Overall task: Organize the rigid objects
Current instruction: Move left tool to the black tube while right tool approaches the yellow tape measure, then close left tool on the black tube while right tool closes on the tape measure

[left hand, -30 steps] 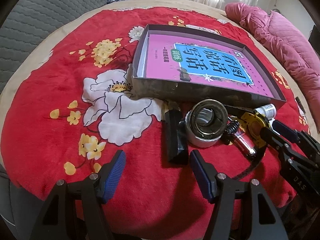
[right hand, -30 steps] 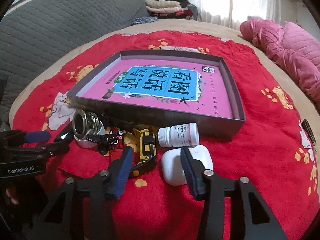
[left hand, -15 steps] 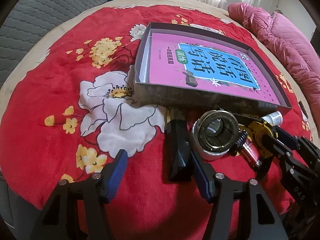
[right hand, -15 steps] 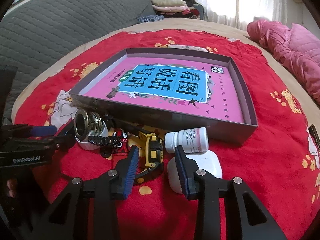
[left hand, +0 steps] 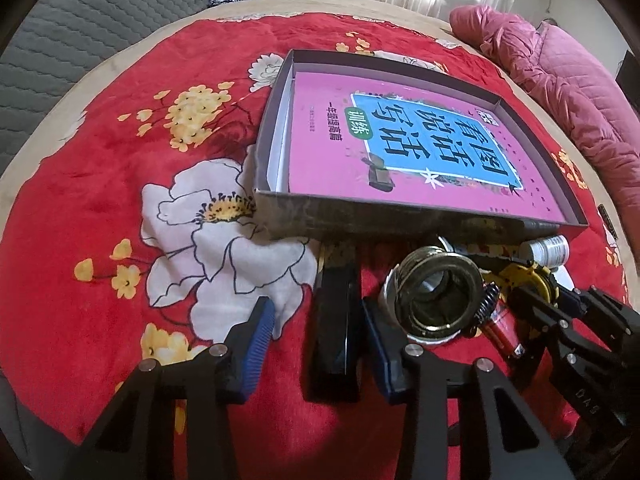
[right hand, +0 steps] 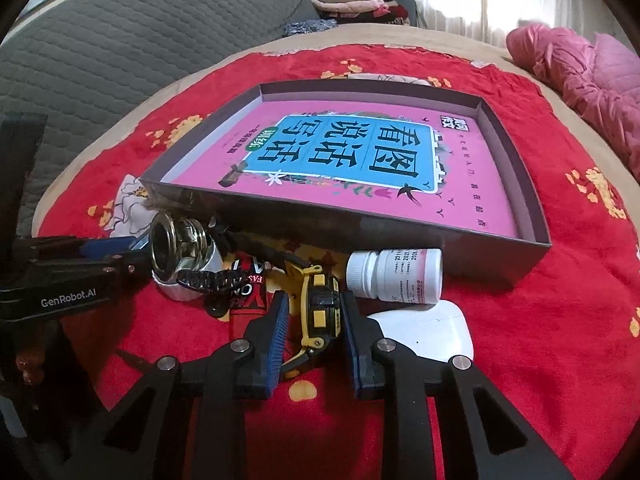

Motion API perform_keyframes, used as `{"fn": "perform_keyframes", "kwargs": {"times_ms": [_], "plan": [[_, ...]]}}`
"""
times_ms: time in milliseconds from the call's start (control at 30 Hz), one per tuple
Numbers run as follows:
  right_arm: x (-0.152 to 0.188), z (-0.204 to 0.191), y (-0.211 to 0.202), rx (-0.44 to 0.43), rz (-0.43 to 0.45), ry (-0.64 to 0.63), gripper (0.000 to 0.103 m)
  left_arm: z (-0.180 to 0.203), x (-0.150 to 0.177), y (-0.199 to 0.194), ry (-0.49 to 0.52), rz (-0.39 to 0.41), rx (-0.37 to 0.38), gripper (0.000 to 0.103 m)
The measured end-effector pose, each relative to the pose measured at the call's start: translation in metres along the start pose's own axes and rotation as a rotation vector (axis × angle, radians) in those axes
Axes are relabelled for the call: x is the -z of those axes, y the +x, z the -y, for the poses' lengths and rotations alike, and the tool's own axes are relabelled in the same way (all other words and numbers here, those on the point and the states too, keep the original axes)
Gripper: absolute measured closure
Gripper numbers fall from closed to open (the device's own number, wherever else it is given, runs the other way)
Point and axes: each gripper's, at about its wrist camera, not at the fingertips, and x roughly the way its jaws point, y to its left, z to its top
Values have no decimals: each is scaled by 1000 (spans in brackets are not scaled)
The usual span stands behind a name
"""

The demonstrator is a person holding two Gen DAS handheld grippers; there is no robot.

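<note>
Red flowered blanket covers a bed, with a grey quilted headboard behind and a pink quilt off to the right. On the blanket lies a shallow grey box holding a pink book with a blue title panel. Along the near wall of the box sits a row of small things: a black block, a white jar with a brass-rimmed mouth, a red tube with a black spring clip across it, a yellow tape measure, a white pill bottle lying on its side and a white case just beside it.

The left gripper has just been closing; its jaws stand on either side of the black block, the right pad touching or nearly so, the left pad apart from it. The right gripper has also just been closing and its jaws are narrow around the tape measure; the right pad looks to touch it, and whether the left one does cannot be told.
</note>
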Motion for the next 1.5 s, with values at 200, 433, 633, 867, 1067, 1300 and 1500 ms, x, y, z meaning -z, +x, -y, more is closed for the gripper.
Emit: {"fn": "perform_keyframes", "kwargs": {"times_ms": [200, 433, 633, 867, 1067, 1300, 1500], "plan": [[-1, 0, 5, -3, 2, 0, 77, -1, -5, 5, -5, 2, 10, 60], [-2, 10, -1, -31, 27, 57, 84, -4, -6, 6, -26, 8, 49, 76], [-3, 12, -2, -52, 29, 82, 84, -2, -2, 3, -1, 22, 47, 79], [-4, 15, -10, -79, 54, 106, 84, -6, 3, -10, -22, 56, 77, 80], [-5, 21, -19, -104, 87, 140, 84, -6, 5, -20, -29, 75, 97, 80], [-8, 25, -32, -117, 138, 158, 84, -3, 6, -32, -23, 100, 104, 80], [-10, 27, -36, -124, 158, 170, 84, 0, 5, -41, -13, 119, 101, 80]]}}
